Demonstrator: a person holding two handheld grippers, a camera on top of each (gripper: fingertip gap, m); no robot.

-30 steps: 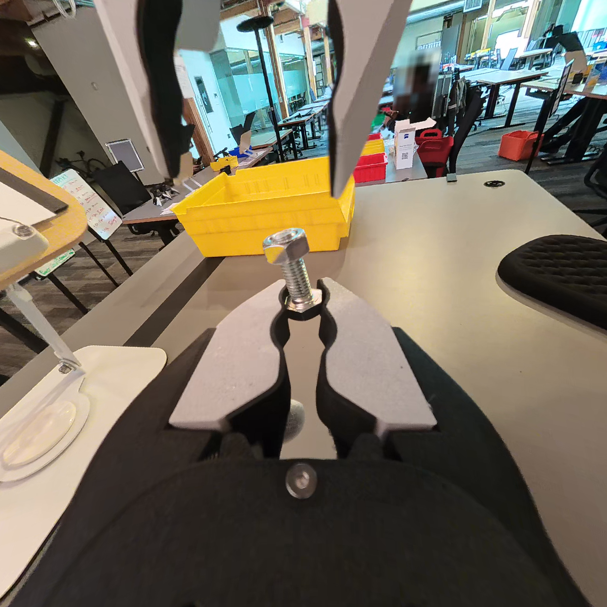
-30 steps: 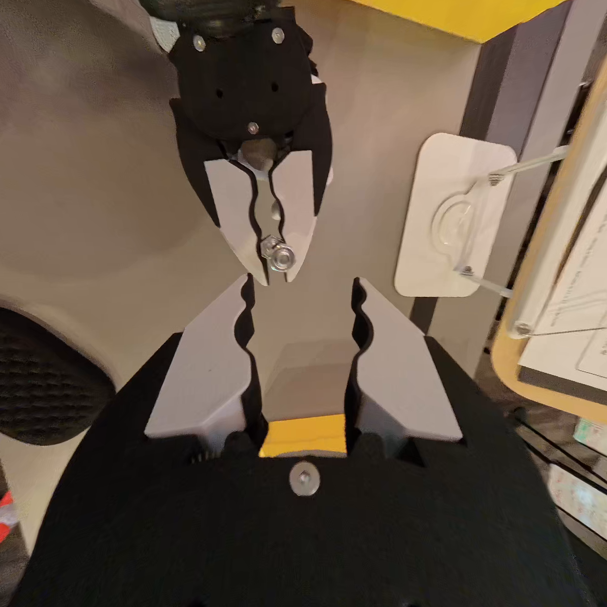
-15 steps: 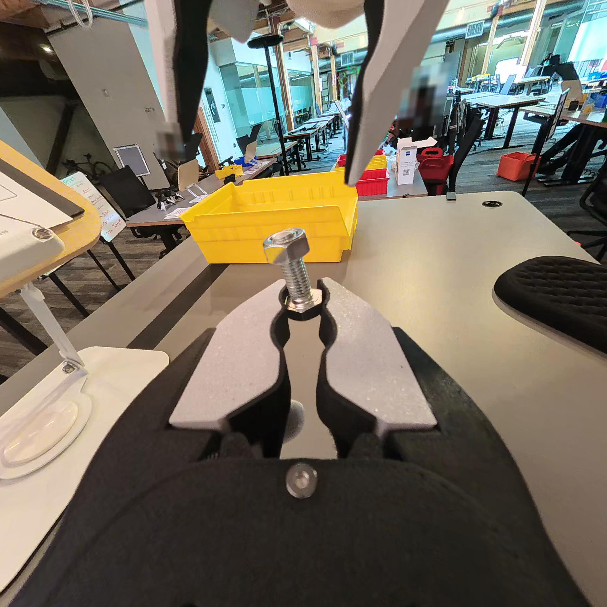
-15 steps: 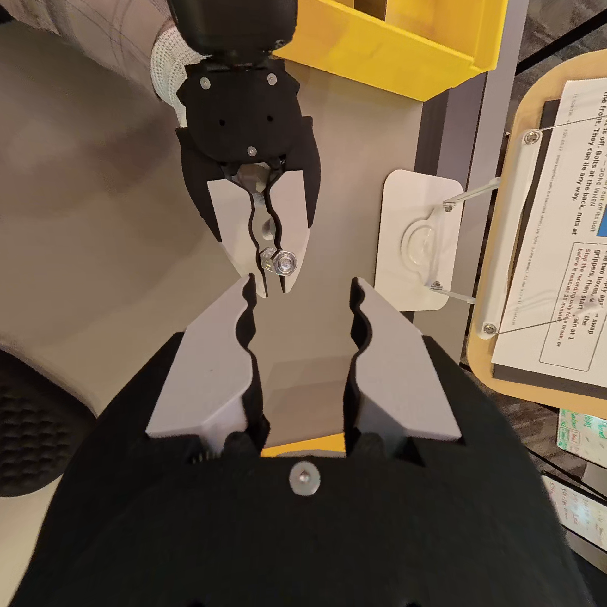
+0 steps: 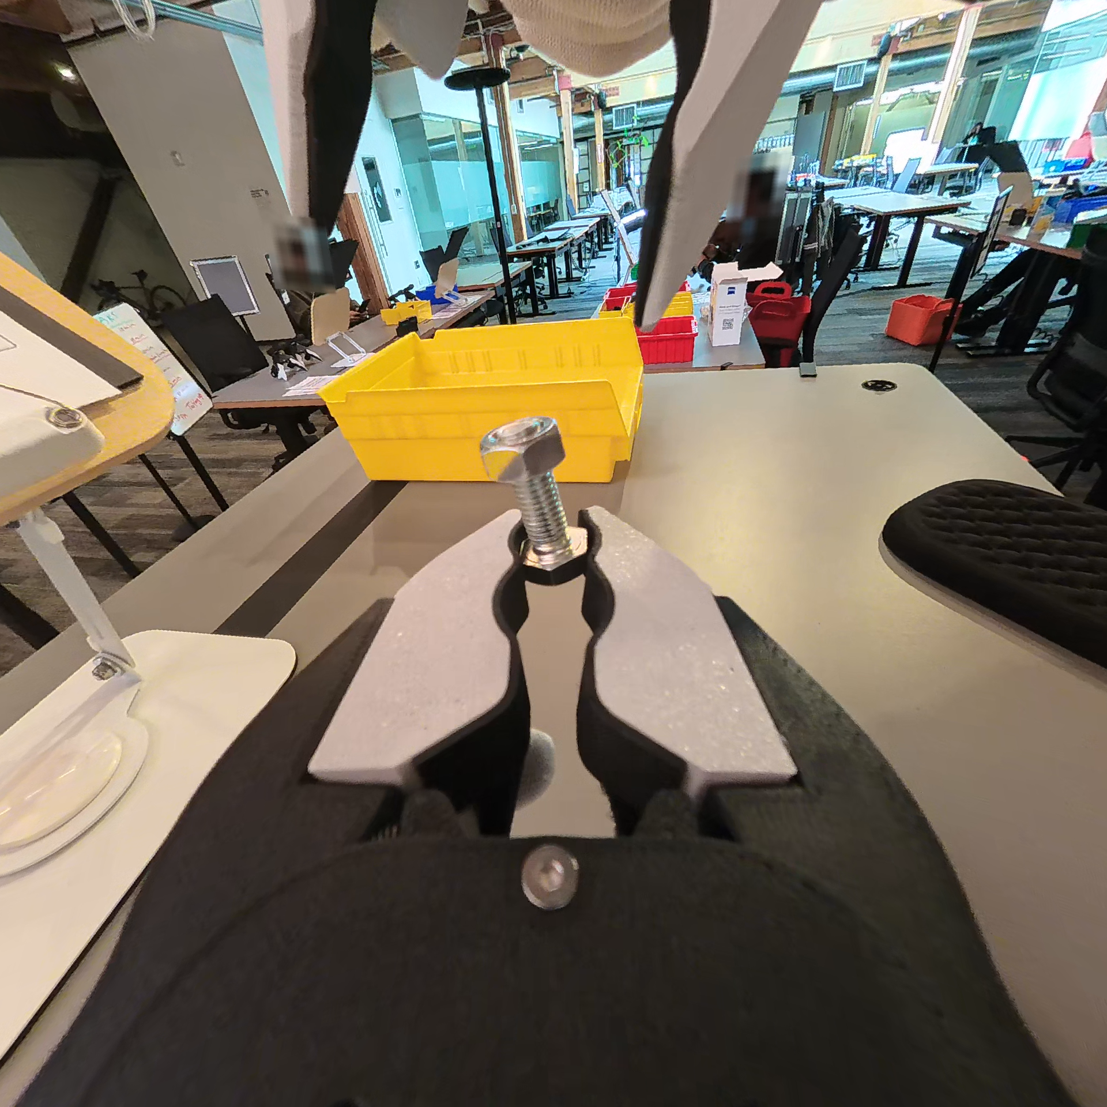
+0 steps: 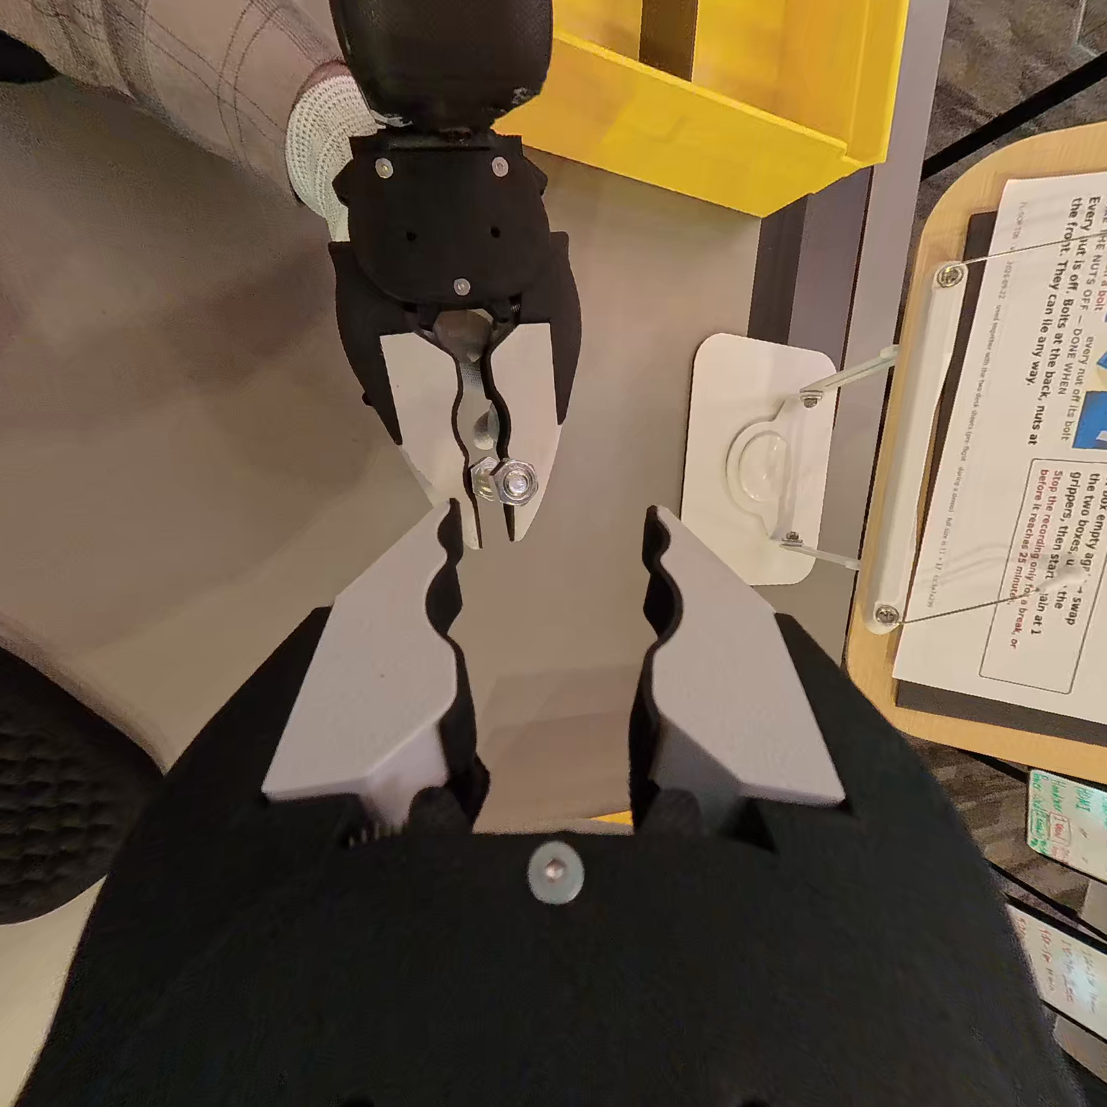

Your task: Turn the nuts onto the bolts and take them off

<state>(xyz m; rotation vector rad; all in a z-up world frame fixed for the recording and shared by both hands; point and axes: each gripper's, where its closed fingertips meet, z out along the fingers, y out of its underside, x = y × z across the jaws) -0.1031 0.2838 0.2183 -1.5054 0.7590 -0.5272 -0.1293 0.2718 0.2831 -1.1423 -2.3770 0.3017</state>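
- The shiny silver hex-head bolt [image 5: 527,473] stands head-up and leaning a bit to the left, with a silver hex nut [image 5: 554,554] threaded onto the low end of its thread.
- Left tool [image 5: 548,539] has its grey fingers with black wavy pads closed tight on that nut, right in the notch near the tips, so the bolt sticks up above it, clear of the table.
- Right tool [image 6: 554,527] hangs above, looking straight down on the bolt head; its jaws are spread wide with nothing between them, and its fingertips sit either side of the left tool's tip, not touching the bolt.
- In the left wrist view the right tool's two fingers [image 5: 677,239] come down from the top edge, well above the bolt head.
- Beige table [image 5: 779,509] underneath, with a yellow plastic bin [image 5: 479,407] just behind the bolt.
- White flat stand base [image 6: 761,455] to one side, with clear arms holding a printed sheet [image 6: 1018,419] on a wooden board.
- Black mesh pad [image 5: 1006,551] over on the other side of the table.
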